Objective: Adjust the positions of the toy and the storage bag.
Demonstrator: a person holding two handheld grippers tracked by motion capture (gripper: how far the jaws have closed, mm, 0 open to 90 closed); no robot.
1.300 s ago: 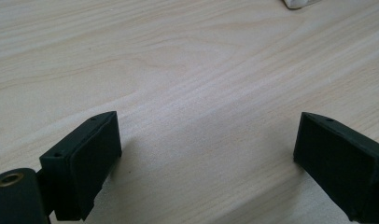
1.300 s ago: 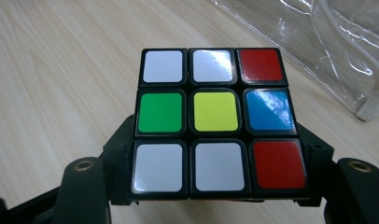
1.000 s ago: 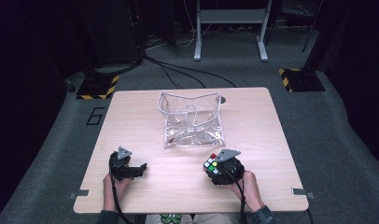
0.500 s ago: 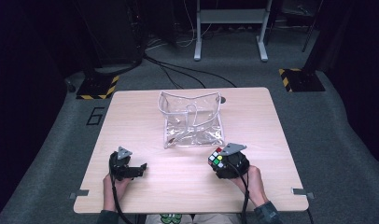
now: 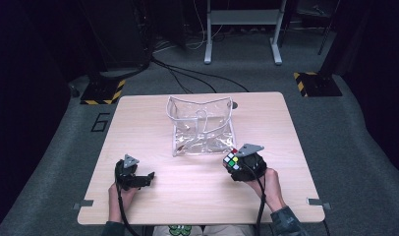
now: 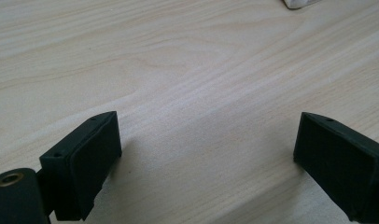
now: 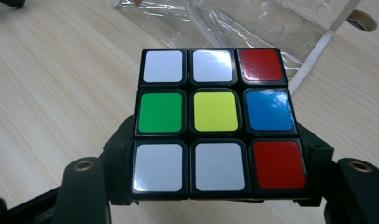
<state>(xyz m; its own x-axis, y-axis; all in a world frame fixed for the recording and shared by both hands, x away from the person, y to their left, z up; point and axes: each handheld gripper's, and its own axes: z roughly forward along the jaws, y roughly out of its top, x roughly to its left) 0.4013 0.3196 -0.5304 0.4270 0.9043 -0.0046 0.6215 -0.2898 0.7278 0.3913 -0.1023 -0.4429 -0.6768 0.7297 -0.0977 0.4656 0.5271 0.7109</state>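
Note:
A scrambled colour cube with white, green, yellow, blue and red stickers sits between the jaws of my right gripper, which is shut on it. In the high view the cube is held just above the table, close to the near right corner of a clear plastic bag. That bag lies at the table's middle with its mouth standing open. My left gripper rests low at the near left of the table, open, with bare wood between its two black pads.
The light wooden table has a small round hole beyond the bag. Cables trail from both grippers toward the near edge. Dark floor, stands and cables surround the table.
My right gripper has carried the cube up and to the right, closer to the bag's near right corner. The left gripper has stayed where it was.

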